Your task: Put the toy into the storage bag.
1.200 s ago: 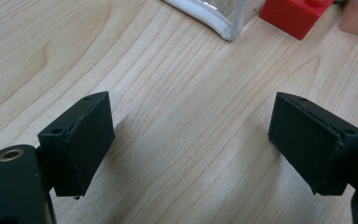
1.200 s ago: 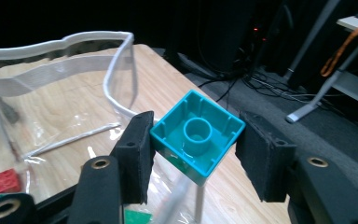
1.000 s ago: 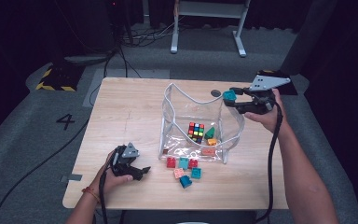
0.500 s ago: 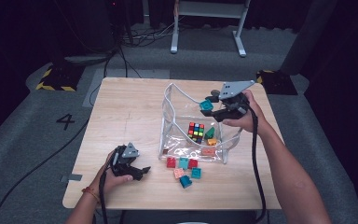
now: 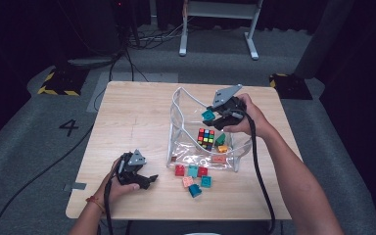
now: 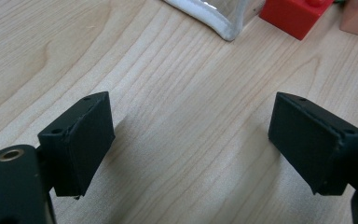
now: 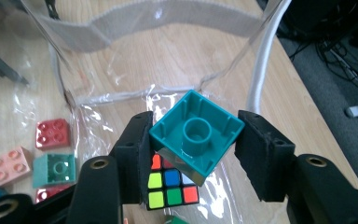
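Right claw (image 5: 214,115) clenched on a teal block (image 7: 196,135), hollow side up, held over the clear bag (image 5: 177,128) above the puzzle cube (image 7: 171,186). Left claw (image 6: 191,140) released, jaws apart over bare table (image 6: 182,116), near a red block (image 6: 294,14).

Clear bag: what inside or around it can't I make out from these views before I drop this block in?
- Puzzle cube: right gripper view, upper part hidden by the teal block in the right tool.
- Small bricks inside the clear bag: high view, too small and blurred by plastic glare to count.
- Red brick: left gripper view, cut off by the top edge.
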`<control>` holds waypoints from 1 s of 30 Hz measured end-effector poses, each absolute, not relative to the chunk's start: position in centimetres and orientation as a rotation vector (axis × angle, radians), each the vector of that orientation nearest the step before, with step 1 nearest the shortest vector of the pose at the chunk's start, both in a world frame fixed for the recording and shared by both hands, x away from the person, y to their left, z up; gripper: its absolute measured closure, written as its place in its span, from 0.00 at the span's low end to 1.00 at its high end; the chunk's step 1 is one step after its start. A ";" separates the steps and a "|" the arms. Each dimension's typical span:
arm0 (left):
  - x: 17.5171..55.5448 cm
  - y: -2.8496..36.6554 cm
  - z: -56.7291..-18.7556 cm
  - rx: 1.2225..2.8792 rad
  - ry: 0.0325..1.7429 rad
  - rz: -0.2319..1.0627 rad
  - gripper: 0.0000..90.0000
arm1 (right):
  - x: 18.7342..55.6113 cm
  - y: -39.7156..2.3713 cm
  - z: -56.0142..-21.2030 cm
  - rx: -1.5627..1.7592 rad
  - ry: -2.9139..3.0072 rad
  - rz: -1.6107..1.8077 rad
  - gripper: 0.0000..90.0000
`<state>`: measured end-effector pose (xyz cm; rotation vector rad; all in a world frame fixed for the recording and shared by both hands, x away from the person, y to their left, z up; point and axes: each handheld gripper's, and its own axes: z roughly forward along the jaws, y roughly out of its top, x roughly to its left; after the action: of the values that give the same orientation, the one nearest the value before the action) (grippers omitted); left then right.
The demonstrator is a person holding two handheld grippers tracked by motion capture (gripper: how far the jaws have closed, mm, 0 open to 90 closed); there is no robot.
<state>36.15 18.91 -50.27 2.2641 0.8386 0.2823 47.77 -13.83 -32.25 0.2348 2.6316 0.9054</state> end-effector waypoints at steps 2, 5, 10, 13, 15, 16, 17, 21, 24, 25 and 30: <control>36.2 18.9 -50.3 2.263 0.838 0.282 0.16 | 48.0 -13.8 -32.2 0.220 2.633 0.915 0.53; 36.2 18.9 -50.3 2.263 0.837 0.282 0.16 | 48.0 -13.7 -32.1 0.225 2.640 0.893 0.53; 36.2 18.9 -50.3 2.261 0.838 0.282 0.16 | 47.5 -13.8 -32.2 0.179 2.652 0.940 0.53; 36.2 18.9 -50.3 2.264 0.837 0.282 0.16 | 46.9 -13.8 -32.2 0.155 2.656 0.952 0.53; 36.2 18.9 -50.3 2.263 0.837 0.282 0.16 | 46.6 -13.7 -32.3 0.131 2.670 0.934 0.53; 36.2 18.9 -50.3 2.262 0.837 0.281 0.16 | 46.6 -13.7 -32.4 0.112 2.673 0.918 0.53; 36.2 18.9 -50.3 2.263 0.835 0.283 0.16 | 46.5 -13.6 -32.5 0.125 2.683 0.903 0.53; 36.2 18.9 -50.3 2.262 0.835 0.282 0.16 | 46.7 -13.7 -32.7 0.121 2.714 0.822 0.53; 36.1 18.9 -50.3 2.263 0.839 0.282 0.16 | 46.9 -13.9 -33.0 0.119 2.757 0.749 0.53; 36.2 18.9 -50.3 2.263 0.837 0.282 0.16 | 46.9 -14.0 -33.2 0.121 2.769 0.728 0.53; 36.2 18.9 -50.3 2.263 0.838 0.282 0.16 | 47.5 -14.4 -33.9 0.136 2.816 0.635 0.53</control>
<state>36.16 18.91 -50.27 2.2632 0.8377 0.2822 47.54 -14.39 -33.93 0.1362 2.8157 0.6354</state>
